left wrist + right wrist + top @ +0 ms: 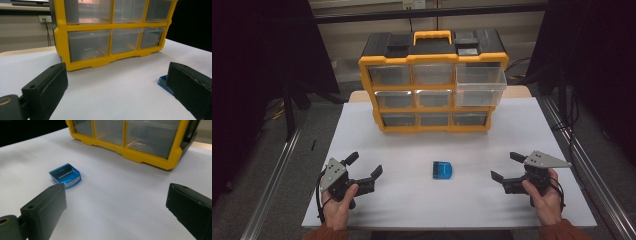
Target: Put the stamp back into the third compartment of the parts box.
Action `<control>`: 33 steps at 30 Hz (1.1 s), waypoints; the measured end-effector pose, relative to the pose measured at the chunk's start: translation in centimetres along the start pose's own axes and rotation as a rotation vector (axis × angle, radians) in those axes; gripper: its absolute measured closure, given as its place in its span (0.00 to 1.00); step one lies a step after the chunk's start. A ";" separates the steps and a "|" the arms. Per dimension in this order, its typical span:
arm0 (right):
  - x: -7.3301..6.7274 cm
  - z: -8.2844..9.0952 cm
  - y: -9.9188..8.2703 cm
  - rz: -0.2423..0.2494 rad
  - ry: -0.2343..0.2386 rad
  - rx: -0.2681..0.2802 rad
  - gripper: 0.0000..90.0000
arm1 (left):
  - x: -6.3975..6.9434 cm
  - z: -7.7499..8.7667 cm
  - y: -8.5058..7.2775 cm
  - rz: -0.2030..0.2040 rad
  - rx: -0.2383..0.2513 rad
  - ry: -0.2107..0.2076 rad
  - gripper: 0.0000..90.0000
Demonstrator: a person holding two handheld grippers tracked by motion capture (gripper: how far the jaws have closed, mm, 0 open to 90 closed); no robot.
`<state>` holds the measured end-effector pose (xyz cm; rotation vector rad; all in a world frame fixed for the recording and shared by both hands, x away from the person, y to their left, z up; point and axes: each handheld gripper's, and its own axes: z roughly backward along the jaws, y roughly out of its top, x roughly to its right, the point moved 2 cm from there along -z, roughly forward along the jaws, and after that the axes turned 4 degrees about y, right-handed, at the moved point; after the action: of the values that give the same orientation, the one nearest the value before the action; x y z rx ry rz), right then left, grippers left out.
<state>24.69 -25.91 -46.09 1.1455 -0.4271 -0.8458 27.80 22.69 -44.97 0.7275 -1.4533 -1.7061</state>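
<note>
Blue box (443,170) lies flat on white table (412,200), midway between both grippers, in front of yellow organizer (432,82) whose top-right drawer (479,82) is pulled out. Left gripper (363,166) and right gripper (503,166) rest on the table with jaws spread wide, holding nothing, well apart from the box. Box looks nearly square, rounded end facing the person; long axis unclear.

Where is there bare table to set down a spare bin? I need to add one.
Bare patches: between the yellow organizer and the blue box; along both side edges of the white table. The near strip is crowded by the left hand-held gripper, blue box and right hand-held gripper.
</note>
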 end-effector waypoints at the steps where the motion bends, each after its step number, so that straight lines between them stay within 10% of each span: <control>1: -0.1 0.0 0.1 -0.002 0.012 -0.002 0.03 | 0.0 0.1 -0.1 -0.002 0.001 -0.007 0.05; 33: -3.8 -6.0 2.8 0.064 0.275 -0.266 0.04 | 0.1 -0.2 -0.1 -0.013 -0.017 -0.016 0.04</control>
<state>27.44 -18.78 -45.43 0.9778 -0.1184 -0.6553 27.86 22.48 -45.12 0.7174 -1.4464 -1.7351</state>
